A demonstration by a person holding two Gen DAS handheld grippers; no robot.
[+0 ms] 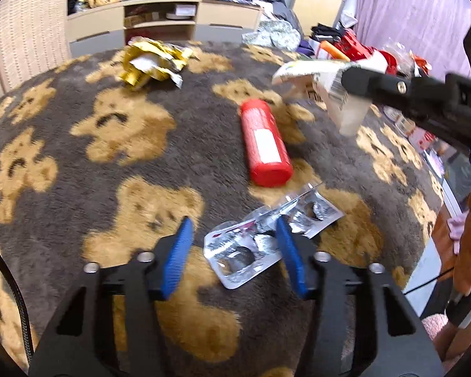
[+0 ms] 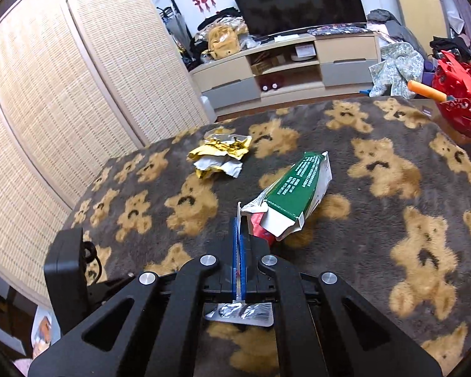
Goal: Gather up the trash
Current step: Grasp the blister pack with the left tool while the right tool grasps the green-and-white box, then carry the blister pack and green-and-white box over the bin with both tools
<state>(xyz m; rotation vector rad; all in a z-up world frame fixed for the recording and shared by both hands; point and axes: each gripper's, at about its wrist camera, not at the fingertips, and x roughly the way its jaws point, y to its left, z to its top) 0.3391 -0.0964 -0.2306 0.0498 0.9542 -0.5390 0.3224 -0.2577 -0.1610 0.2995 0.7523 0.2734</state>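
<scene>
My left gripper [image 1: 234, 240] is open, low over the bear-print blanket [image 1: 78, 172], its blue pads either side of an empty silver blister pack [image 1: 260, 245]. A red tube [image 1: 265, 144] lies just beyond it. A crumpled yellow wrapper [image 1: 152, 62] lies at the far side. My right gripper [image 2: 239, 229] is shut on the flap of a torn green-and-white carton [image 2: 295, 194] and holds it above the blanket; it shows in the left wrist view [image 1: 329, 84] at upper right. The wrapper [image 2: 221, 155] and the blister pack [image 2: 241, 312] also show in the right wrist view.
A TV stand [image 2: 285, 62] with shelves stands beyond the blanket. A woven screen [image 2: 62, 110] lines the left side. A red basket [image 2: 461, 94] and piled clothes sit at the far right. The blanket's right edge drops off near a person's hand [image 1: 468, 245].
</scene>
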